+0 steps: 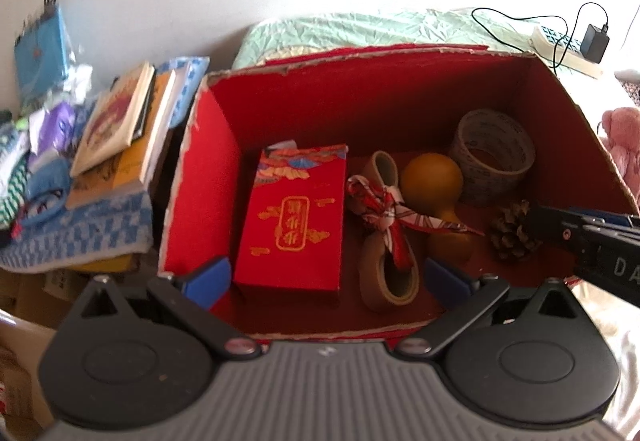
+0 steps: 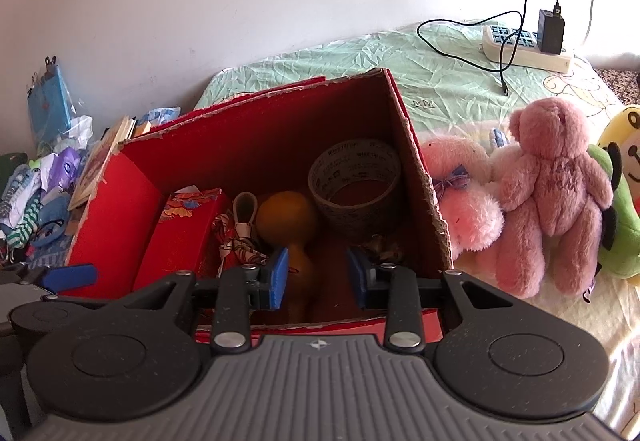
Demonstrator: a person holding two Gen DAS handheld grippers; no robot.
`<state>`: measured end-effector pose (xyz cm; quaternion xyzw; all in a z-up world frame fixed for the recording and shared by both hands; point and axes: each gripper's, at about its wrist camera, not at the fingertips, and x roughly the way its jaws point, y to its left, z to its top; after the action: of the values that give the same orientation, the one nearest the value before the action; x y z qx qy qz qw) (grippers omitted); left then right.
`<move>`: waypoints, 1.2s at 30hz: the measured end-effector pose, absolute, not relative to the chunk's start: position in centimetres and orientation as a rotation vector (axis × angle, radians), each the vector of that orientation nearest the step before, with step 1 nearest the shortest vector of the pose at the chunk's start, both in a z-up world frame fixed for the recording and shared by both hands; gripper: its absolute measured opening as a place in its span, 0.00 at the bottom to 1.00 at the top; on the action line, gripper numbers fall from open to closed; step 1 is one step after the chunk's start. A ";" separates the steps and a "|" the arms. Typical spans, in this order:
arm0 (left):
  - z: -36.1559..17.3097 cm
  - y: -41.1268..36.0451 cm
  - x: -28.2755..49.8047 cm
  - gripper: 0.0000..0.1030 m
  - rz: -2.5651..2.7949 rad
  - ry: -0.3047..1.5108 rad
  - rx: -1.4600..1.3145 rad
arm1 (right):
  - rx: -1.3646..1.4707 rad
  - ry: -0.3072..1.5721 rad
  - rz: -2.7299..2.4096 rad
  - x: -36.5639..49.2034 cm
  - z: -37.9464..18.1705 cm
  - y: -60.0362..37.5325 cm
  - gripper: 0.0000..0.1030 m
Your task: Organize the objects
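Things already sit inside the red box [image 1: 216, 169]: a red packet [image 1: 292, 221], a tape roll [image 1: 492, 155], an orange gourd [image 2: 286, 217], a pinecone [image 1: 512, 231]. Plush toys [image 2: 556, 181] wait on the bed [image 2: 440, 81] beside the box, so I think more is left. Left tongs [image 1: 326, 275] are spread wide over the packet. Right tongs [image 2: 318, 267] are half spread, pinching nothing, over the gourd.
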<state>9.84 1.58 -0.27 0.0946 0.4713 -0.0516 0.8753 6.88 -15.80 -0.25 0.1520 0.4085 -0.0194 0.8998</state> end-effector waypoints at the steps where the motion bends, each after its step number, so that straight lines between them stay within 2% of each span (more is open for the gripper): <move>1: -0.3 1.5 9.8 1.00 -0.106 0.978 0.206 | 0.310 0.846 -0.041 6.9 -0.2 -15.7 0.33; 10: -0.1 1.8 10.3 1.00 -0.116 0.991 0.182 | 0.217 0.810 -0.068 7.0 1.1 -14.8 0.33; 20: 2.9 2.4 9.6 1.00 -0.095 0.906 0.161 | 0.129 0.748 -0.118 7.1 2.8 -14.6 0.33; 36: 3.5 1.5 7.5 1.00 -0.068 0.833 0.230 | 0.196 0.730 -0.141 5.2 2.4 -15.9 0.34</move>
<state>7.45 1.48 3.46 0.1114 0.4035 -0.0330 0.9076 5.24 -15.91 2.38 0.0956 0.3562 -0.0689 0.9269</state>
